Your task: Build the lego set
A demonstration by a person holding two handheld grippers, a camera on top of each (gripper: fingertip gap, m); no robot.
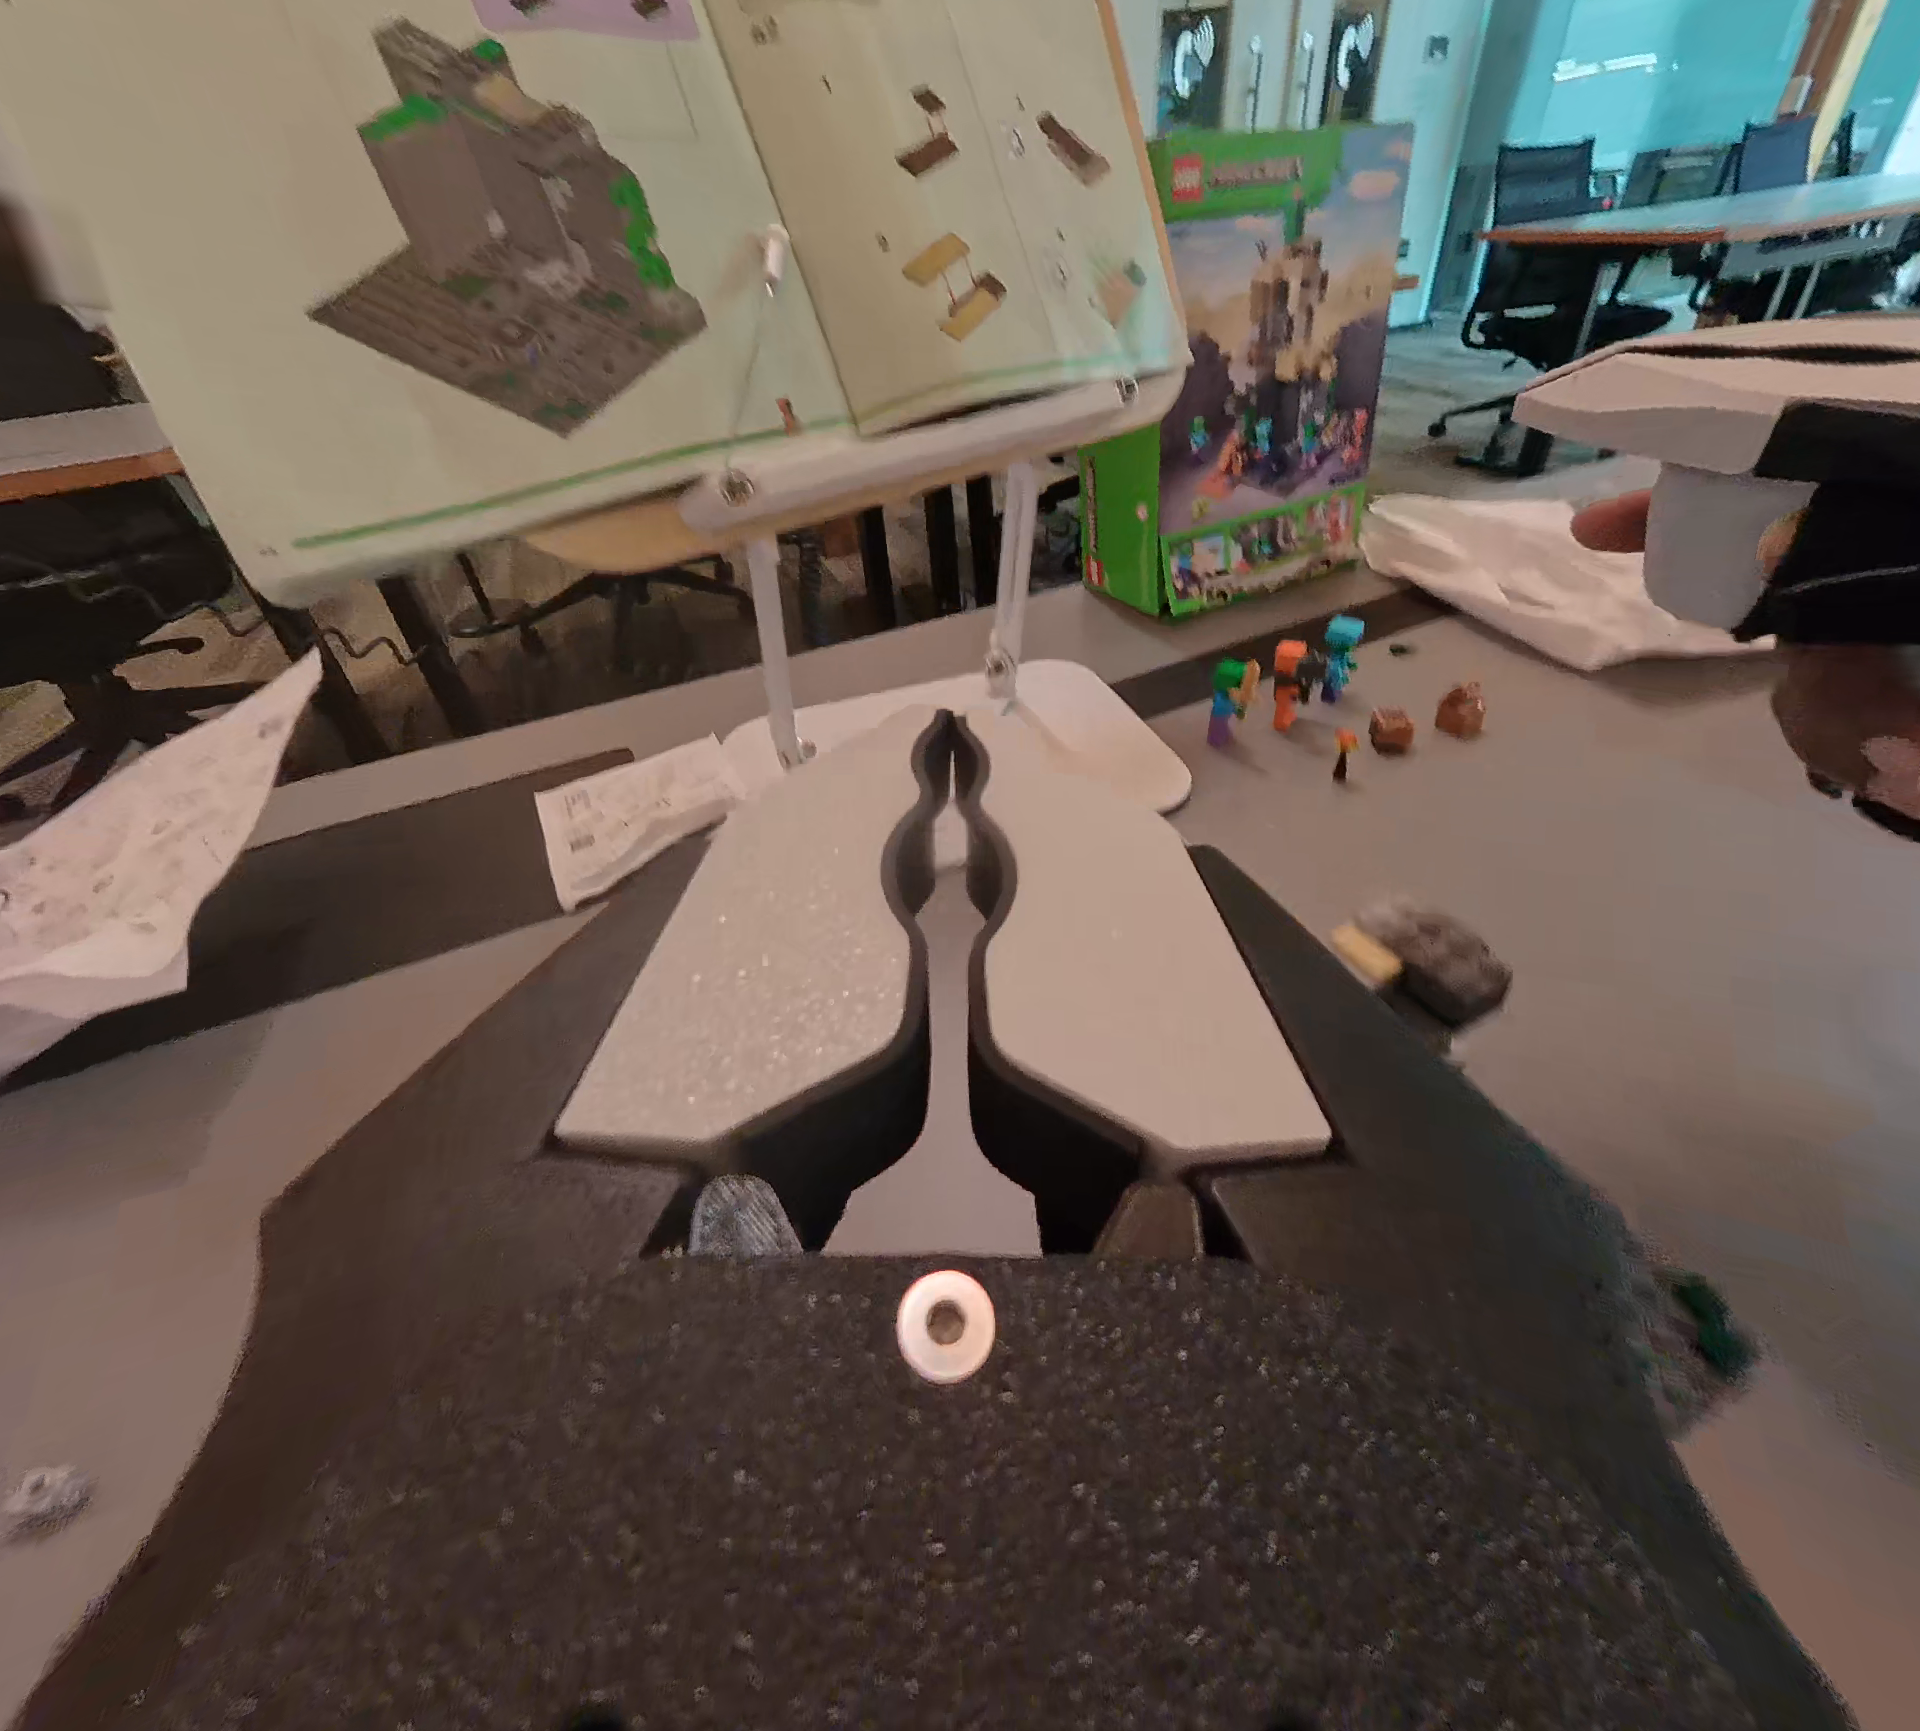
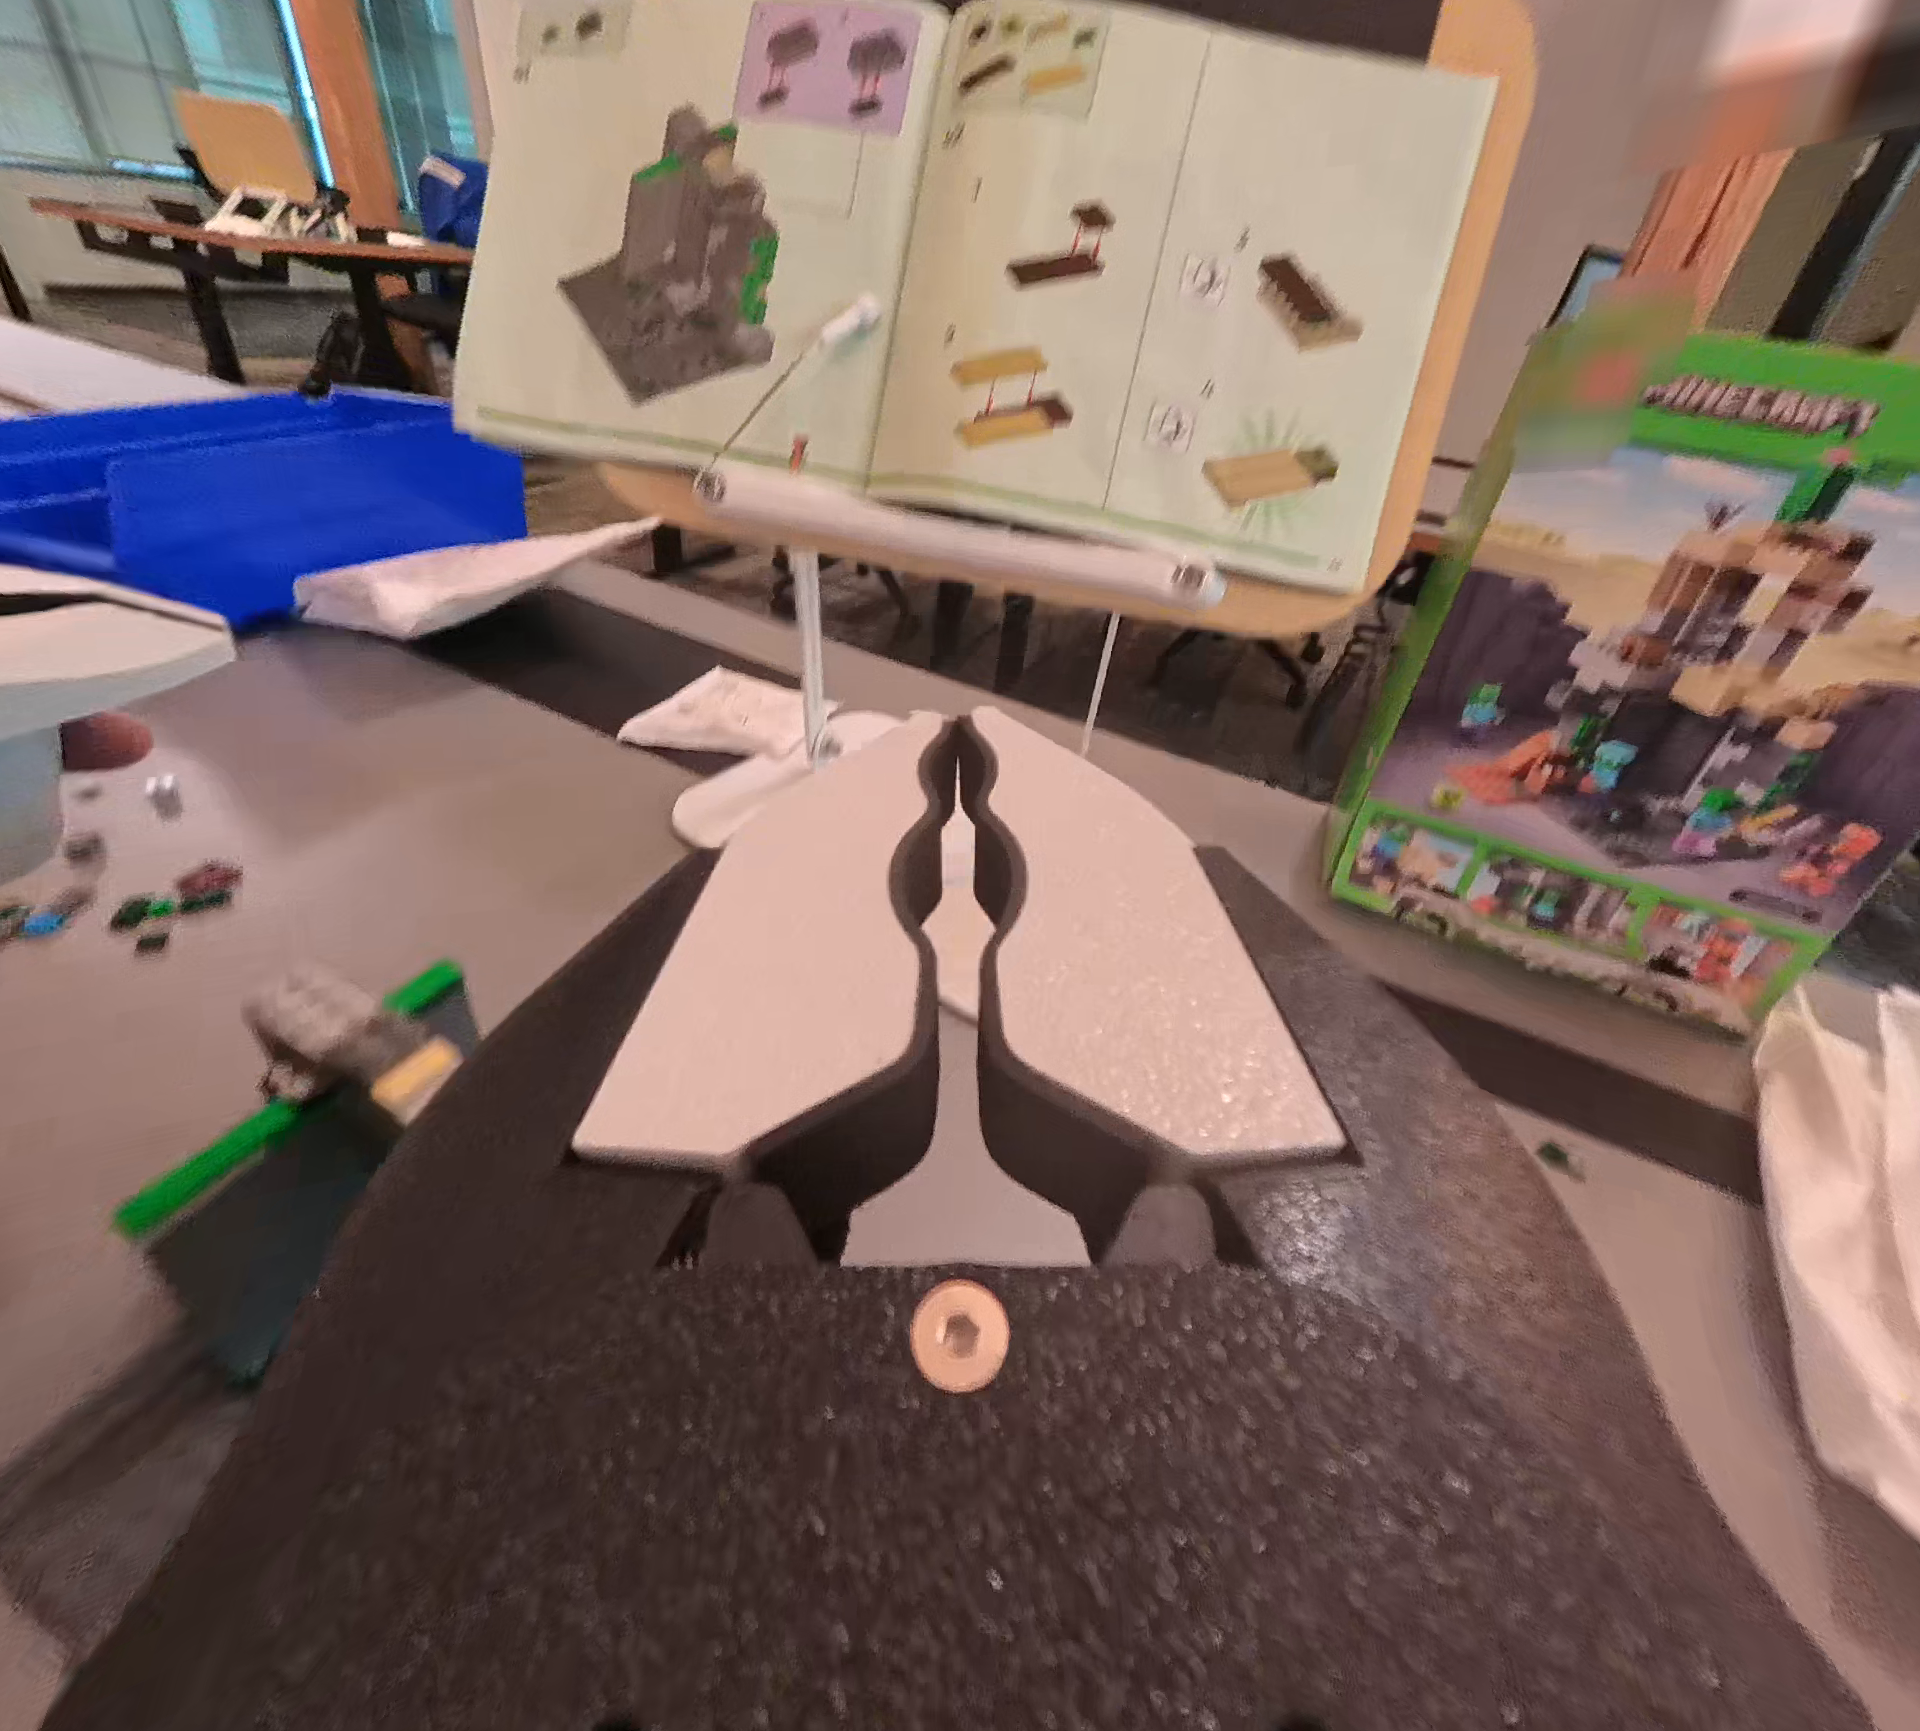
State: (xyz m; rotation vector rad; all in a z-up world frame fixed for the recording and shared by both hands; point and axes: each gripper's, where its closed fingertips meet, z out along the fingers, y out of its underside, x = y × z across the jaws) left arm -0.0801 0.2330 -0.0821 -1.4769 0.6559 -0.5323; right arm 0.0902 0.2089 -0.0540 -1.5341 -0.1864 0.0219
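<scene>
The left gripper [image 1: 951,736] has its tips pressed together with nothing between them, raised above the grey table [image 1: 1558,902]; the right gripper [image 2: 958,741] is likewise closed on nothing, and both point at the instruction booklet [image 1: 582,206] propped open on a white stand [image 1: 1101,736].

My reading is that the step in hand is consulting the page, not yet picking; to do it well, hold both tools level until the small tan and brown plate assembly drawn on the right-hand page is understood, then part the tips before descending on a piece, since closed tips would only push bricks about.

The task's own pieces lie on the table: a partly built grey and tan block [image 2: 343,1037] sits on a dark plate with a green edge [image 2: 270,1151] to the left of the right gripper; loose small bricks [image 2: 156,902] are scattered farther left; three minifigures [image 1: 1288,679] and brown lumps [image 1: 1423,720] stand near the set's box [image 1: 1268,372].

As for writing, the green box carries a brand logo and a title, the booklet carries step numbers, and the crumpled paper bags [image 1: 1538,559] bear print; all too blurred, or not mine to repeat.
</scene>
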